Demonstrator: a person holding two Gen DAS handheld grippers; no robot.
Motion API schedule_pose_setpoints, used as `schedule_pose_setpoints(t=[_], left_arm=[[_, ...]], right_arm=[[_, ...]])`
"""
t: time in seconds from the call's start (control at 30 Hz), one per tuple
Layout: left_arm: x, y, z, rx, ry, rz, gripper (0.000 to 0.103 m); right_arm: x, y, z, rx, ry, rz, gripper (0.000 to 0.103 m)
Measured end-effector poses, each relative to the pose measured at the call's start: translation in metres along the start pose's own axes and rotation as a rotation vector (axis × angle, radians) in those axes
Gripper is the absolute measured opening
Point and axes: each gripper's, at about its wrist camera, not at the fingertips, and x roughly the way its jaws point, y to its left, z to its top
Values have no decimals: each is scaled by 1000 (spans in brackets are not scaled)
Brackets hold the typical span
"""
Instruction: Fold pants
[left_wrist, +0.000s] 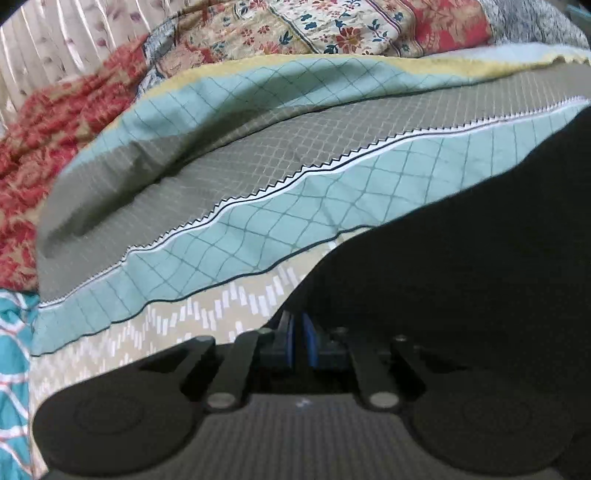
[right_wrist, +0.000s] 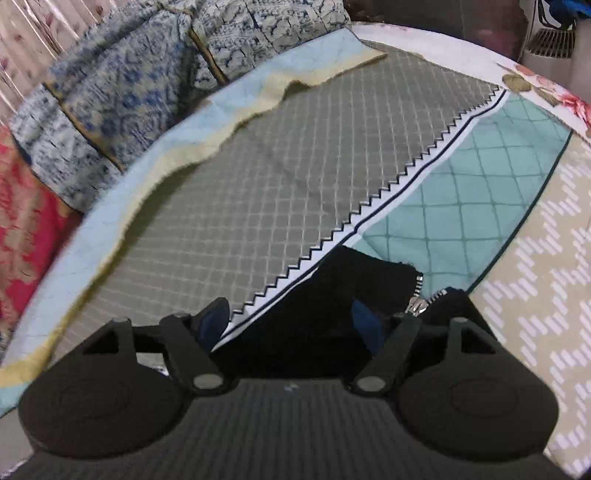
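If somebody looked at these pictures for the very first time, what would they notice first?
Probably the black pants, lying on the bed right between the wide-open fingers of the right gripper, with a shiny silver zipper beside the right-hand finger. Next, the patchwork bedspread filling the middle, with its white zigzag stripe running diagonally. In the left wrist view, the left gripper is shut at the pants' edge.

Cloth under my matt plastic grippers

My black pants (right_wrist: 332, 288) look like matt cloth with a shiny metal zip (right_wrist: 419, 291); the quilt (left_wrist: 229, 173) is soft stitched fabric.
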Motion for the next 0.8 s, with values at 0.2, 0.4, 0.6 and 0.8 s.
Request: schedule_pose_setpoints(t=[0.2, 0.4, 0.6, 0.8], left_arm=[[-33, 2, -4, -37, -70, 54, 6], [-112, 14, -14, -139, -196, 74, 6], [-208, 18, -58, -224, -297, 57, 5], [-275, 0, -143, -265, -281, -9, 5]], right_arm=[[-7, -9, -6, -45, -22, 8, 10], [-65, -34, -9, 60, -121, 125, 9], [-158, -102, -33, 165, -211, 262, 9], [-227, -213, -111, 248, -231, 304, 9]])
